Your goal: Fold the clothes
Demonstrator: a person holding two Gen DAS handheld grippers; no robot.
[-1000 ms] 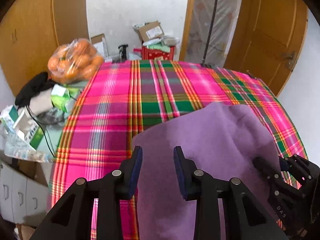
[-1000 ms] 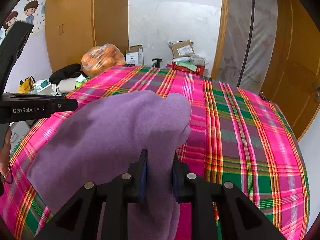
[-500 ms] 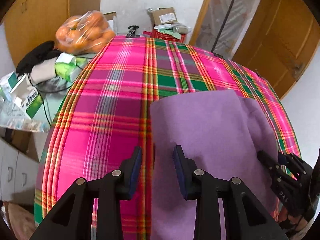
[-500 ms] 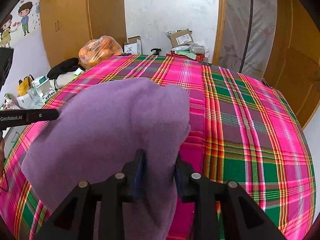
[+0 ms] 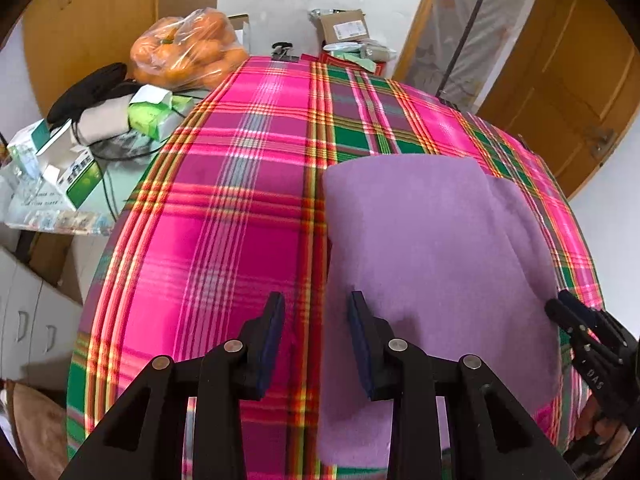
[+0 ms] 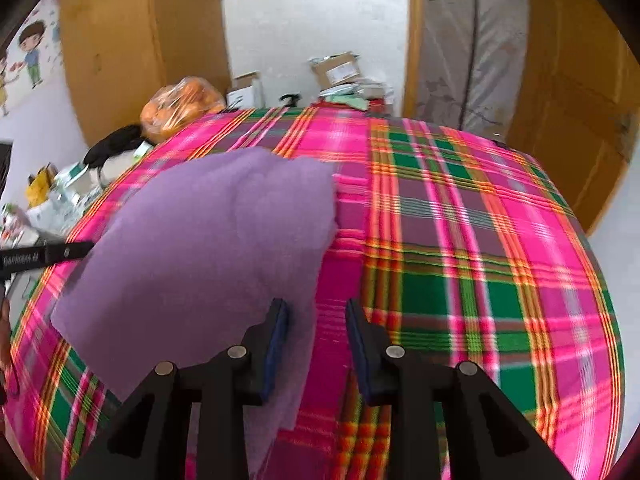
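**Purple cloth laid in a fold on the plaid table; both grippers open**

The purple fleece cloth (image 5: 432, 248) lay on the pink-and-green plaid tablecloth (image 5: 224, 232), toward the near edge of the table. It appeared doubled: in the left wrist view a second purple layer showed past the upper layer's right edge, offset from it, so the two edges did not line up. The inspector judged this to be a fold just laid down and not yet squared.

The left gripper (image 5: 316, 340) had its jaws well apart and held nothing. The cloth's left edge ran up between the two fingers, the right finger over purple fabric and the left finger over bare plaid. Contact between the finger and the cloth could not be confirmed.

The right gripper (image 6: 316, 340) likewise had its jaws spread, with nothing between the pads. Its left finger sat over the cloth's right margin; its right finger was over plaid. In the left wrist view, this gripper showed at the cloth's right edge, so the two tools flanked the cloth at its near end, presumably placed there to set the fold down evenly.

A bag of oranges (image 5: 188, 52) and assorted boxes (image 5: 60, 168) stood off the table's left side, well apart from the cloth.
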